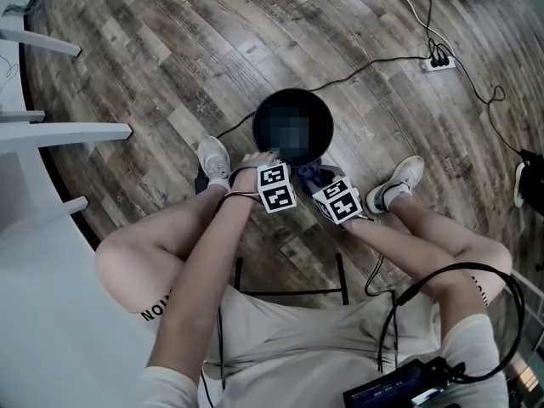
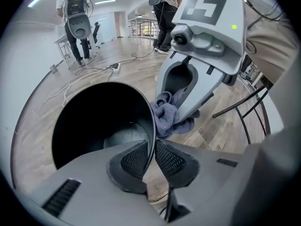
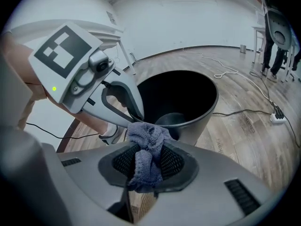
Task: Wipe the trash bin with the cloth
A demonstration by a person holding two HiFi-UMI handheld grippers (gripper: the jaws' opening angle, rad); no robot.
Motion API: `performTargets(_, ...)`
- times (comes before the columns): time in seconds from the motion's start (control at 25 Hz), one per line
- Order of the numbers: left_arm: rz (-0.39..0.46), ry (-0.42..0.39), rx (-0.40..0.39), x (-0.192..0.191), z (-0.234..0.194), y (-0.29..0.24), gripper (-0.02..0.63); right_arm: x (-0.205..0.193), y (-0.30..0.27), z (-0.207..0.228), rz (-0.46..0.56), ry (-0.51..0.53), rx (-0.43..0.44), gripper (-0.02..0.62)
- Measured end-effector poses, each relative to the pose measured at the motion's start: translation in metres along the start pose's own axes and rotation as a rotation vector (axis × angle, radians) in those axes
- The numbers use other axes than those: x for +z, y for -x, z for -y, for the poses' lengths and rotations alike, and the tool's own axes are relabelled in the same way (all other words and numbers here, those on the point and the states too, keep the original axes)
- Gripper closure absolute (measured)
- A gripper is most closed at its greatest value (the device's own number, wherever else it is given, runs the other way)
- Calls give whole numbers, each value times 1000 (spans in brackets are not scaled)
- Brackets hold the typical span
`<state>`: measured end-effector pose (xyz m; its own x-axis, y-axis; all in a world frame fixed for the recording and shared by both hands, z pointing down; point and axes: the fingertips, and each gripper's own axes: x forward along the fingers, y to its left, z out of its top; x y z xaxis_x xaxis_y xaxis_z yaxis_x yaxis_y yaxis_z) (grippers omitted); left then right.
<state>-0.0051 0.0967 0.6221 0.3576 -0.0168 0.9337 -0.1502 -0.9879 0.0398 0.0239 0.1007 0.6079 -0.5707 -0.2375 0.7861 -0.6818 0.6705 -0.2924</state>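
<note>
Just beside bin (image 3: pixel 200 119), cloth (image 3: pixel 146 171) in right gripper (image 3: pixel 149 149)

The trash bin (image 1: pixel 272 109) stands on the floor (image 1: pixel 170 58) between the left shoe (image 1: pixel 214 160) and the right shoe (image 1: pixel 399 181). The left claw (image 2: pixel 153 157) sits astride the bin's near rim. The right claw (image 3: pixel 149 161), with the cloth (image 3: pixel 148 145), is just right of it.

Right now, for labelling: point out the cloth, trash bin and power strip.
cloth (image 3: pixel 146 160), right gripper view, fold between the jaws
trash bin (image 3: pixel 200 121), right gripper view, outer wall
power strip (image 1: pixel 439 60), head view, white body
</note>
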Motion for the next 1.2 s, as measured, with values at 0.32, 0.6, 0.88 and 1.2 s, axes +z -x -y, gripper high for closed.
performTargets(0.32, 58, 17, -15, 9, 4, 2, 558, -20, -21, 19, -47, 95, -10, 492)
performTargets(0.6, 61, 7, -11, 12, 2, 3, 560, -44, -52, 35, -122, 103, -20, 492)
performTargets(0.88, 70, 3, -11, 12, 5, 5, 561, -65, -82, 49, -148, 114, -43, 492)
performTargets(1.2, 73, 5, -12, 13, 4, 5, 561, -92, -119, 74, -196, 141, -88, 492)
